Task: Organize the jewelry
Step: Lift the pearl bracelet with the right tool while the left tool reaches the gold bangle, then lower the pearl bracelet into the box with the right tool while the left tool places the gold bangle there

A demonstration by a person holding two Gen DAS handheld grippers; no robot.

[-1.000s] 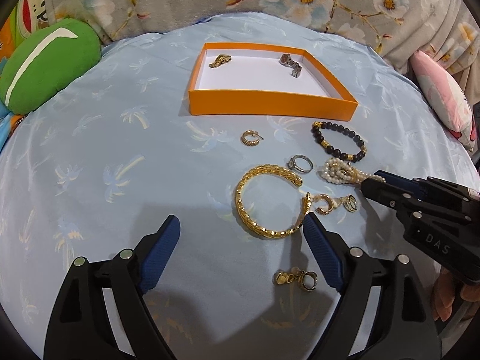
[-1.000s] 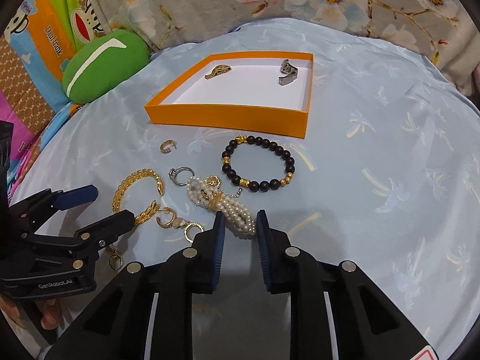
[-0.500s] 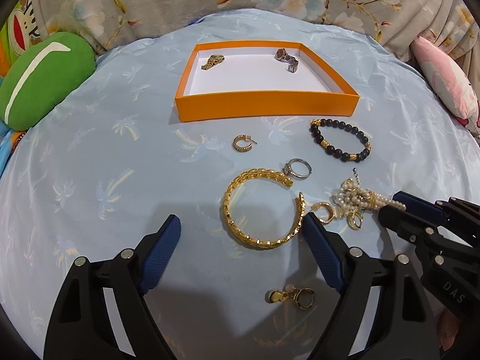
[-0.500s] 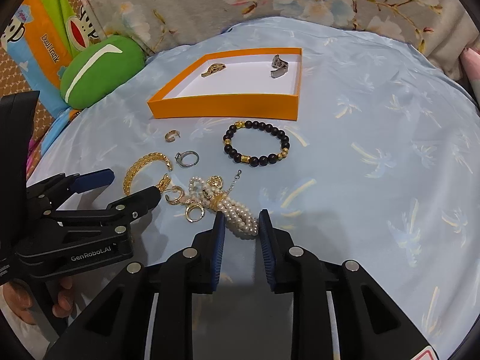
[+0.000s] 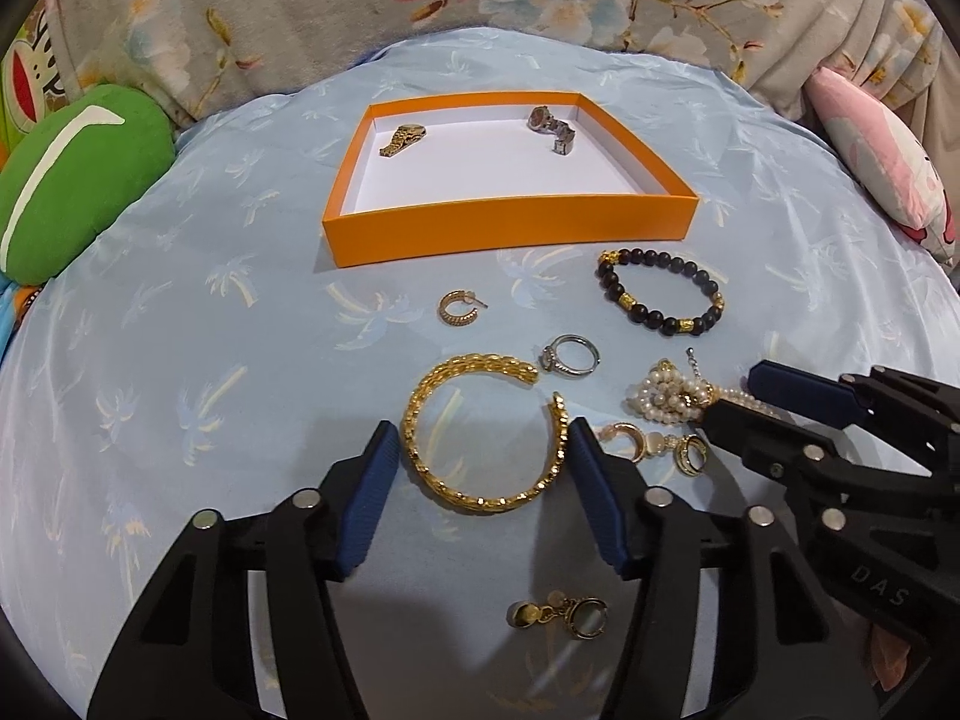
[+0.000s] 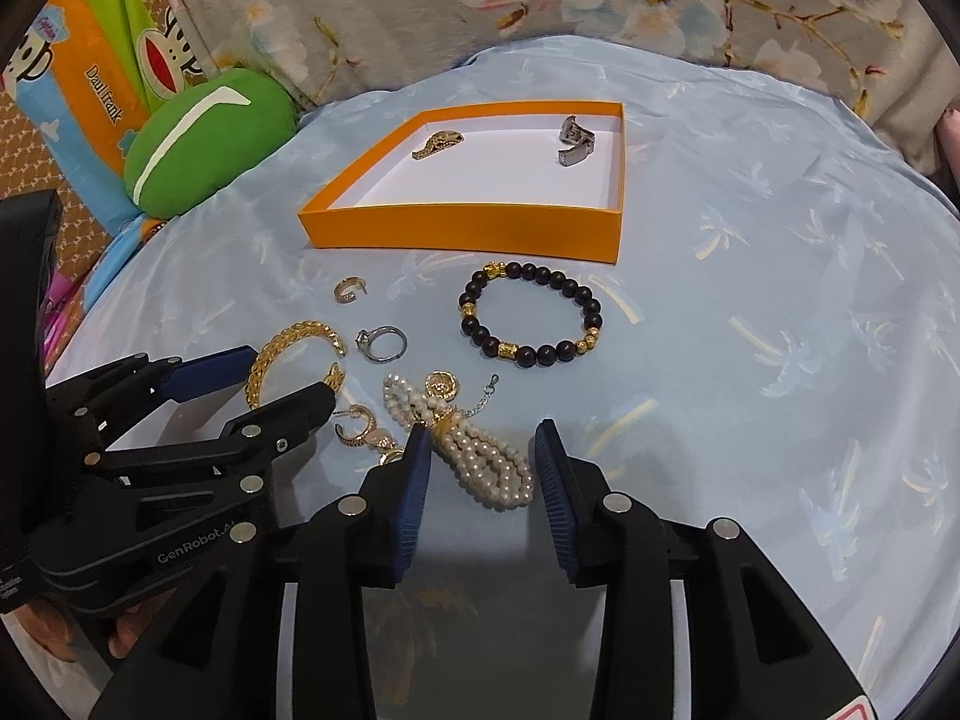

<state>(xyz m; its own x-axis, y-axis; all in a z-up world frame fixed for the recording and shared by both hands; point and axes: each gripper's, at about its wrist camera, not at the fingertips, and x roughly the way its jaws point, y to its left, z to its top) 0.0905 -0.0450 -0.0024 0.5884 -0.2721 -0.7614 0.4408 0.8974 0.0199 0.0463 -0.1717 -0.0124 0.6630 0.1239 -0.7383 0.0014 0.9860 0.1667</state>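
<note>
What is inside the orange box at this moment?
The orange box holds two pieces on its white floor: a gold watch far left and a silver watch far right. Its near wall hides the floor strip just behind it.

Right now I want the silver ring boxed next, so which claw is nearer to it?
Left. The left claw straddles the gold cuff just below the silver ring; the right claw straddles the pearl bracelet, farther off.
</note>
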